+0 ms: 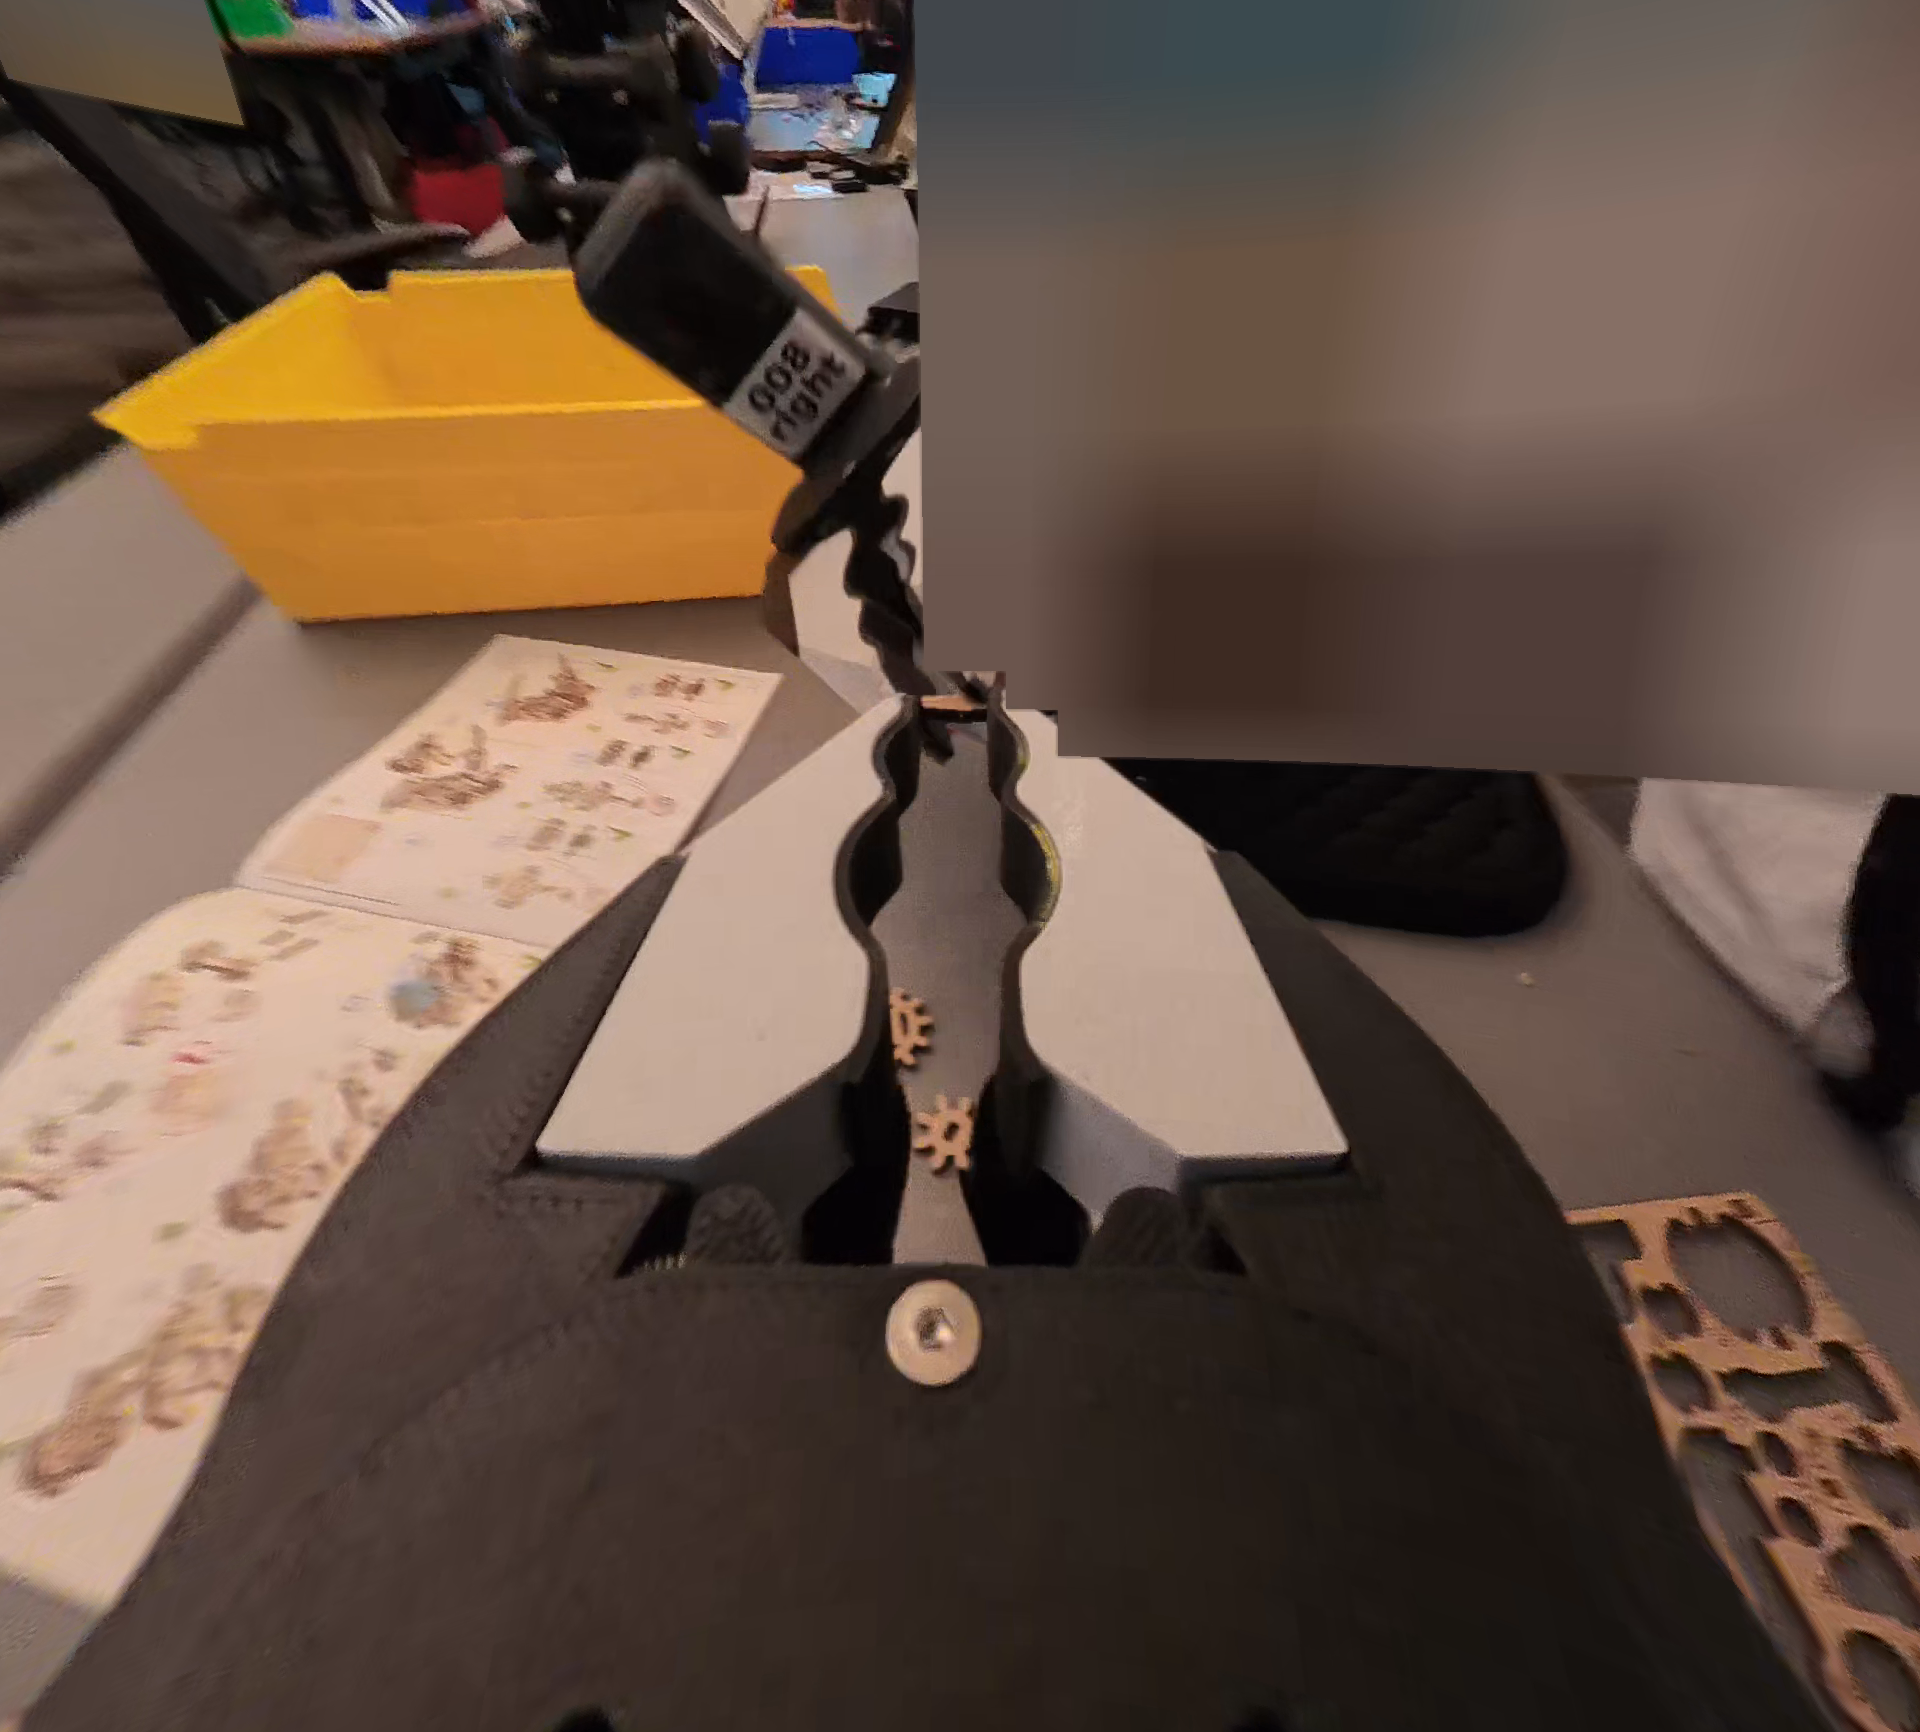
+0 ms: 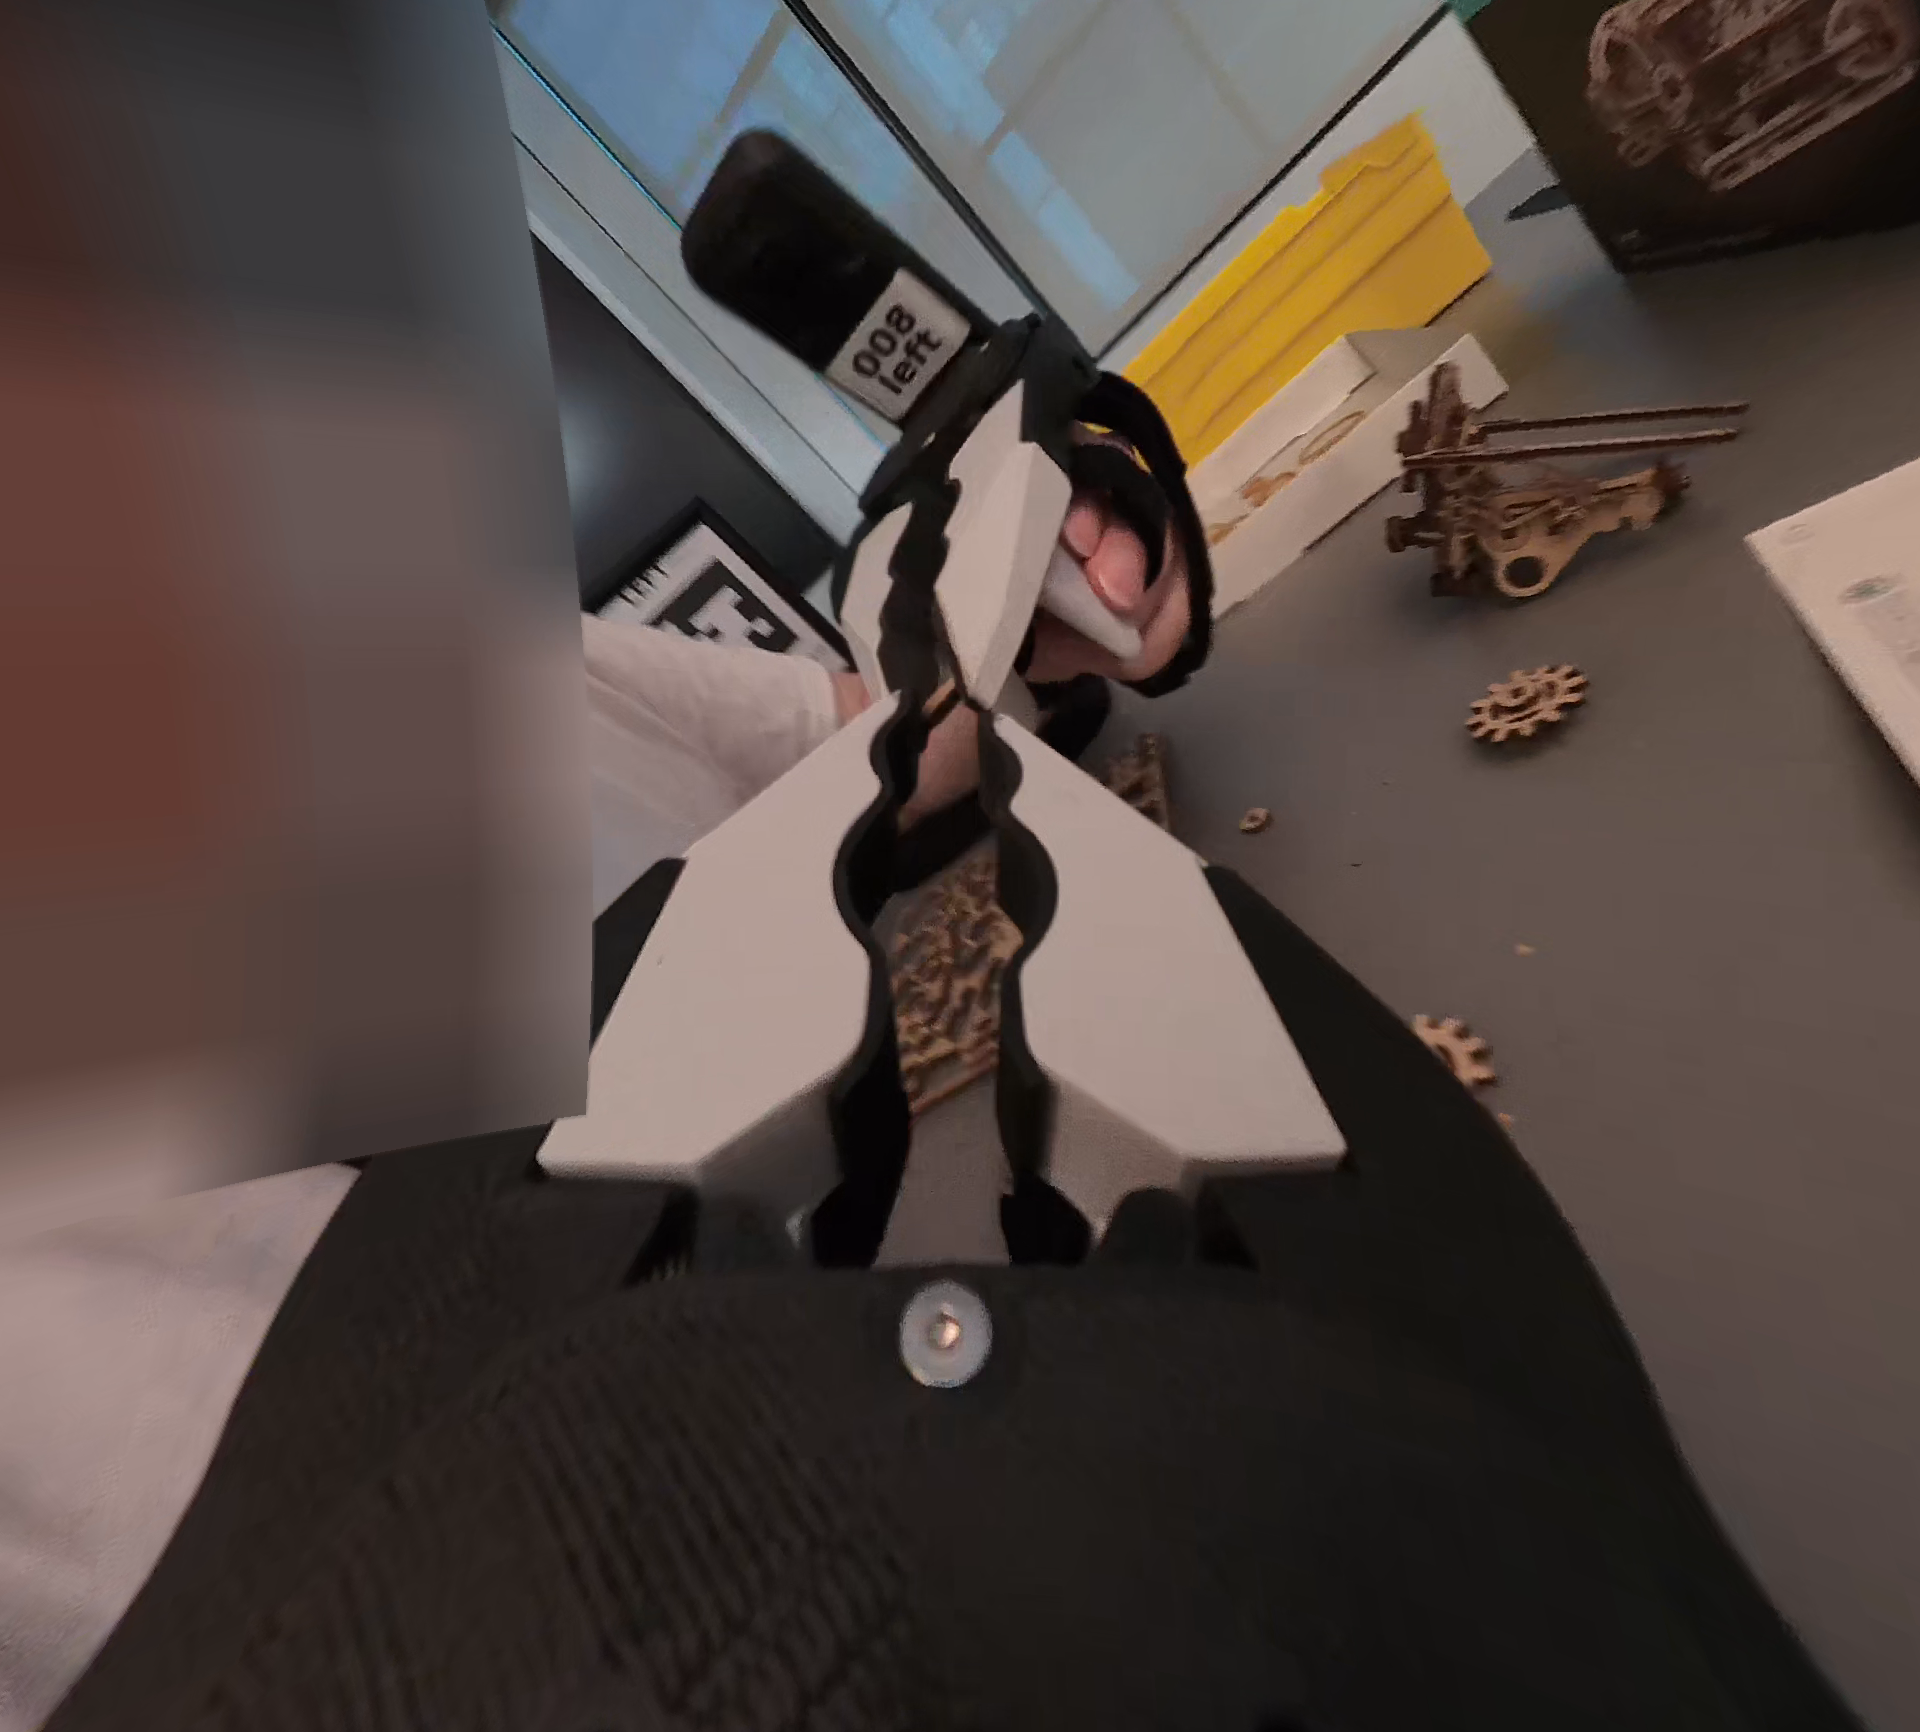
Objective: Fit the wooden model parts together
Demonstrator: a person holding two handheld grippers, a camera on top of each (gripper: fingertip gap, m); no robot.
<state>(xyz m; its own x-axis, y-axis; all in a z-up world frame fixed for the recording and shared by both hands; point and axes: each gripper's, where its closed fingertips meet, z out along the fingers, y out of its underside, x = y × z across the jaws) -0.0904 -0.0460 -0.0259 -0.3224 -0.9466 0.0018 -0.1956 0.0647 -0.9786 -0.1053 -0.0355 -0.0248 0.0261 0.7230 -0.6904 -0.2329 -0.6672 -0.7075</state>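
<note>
My left gripper (image 1: 951,708) is nearly closed, with a small tan wooden part (image 1: 951,703) pinched at its tips above the table. My right gripper (image 1: 914,685) comes in from the upper left and meets those tips. In the right wrist view my right gripper (image 2: 940,724) is also narrowed onto the small wooden part (image 2: 937,697), tip to tip with the left gripper (image 2: 935,680), which a hand (image 2: 1112,570) holds. Two small wooden gears (image 1: 940,1132) lie on the table below the left fingers. A part-built wooden model (image 2: 1507,508) stands at the right.
A yellow bin (image 1: 468,435) stands behind an open instruction sheet (image 1: 416,851). A punched-out wooden sheet (image 1: 1766,1433) lies at the right, and another such sheet (image 2: 956,976) lies under the right fingers. Loose gears (image 2: 1527,700) and the kit box (image 2: 1714,41) are on the grey table (image 2: 1558,851). Less than 4 cm separates the two grippers' tips. Left tips and right tips are each some 20 cm from the part-built wooden model (image 2: 1507,508).
</note>
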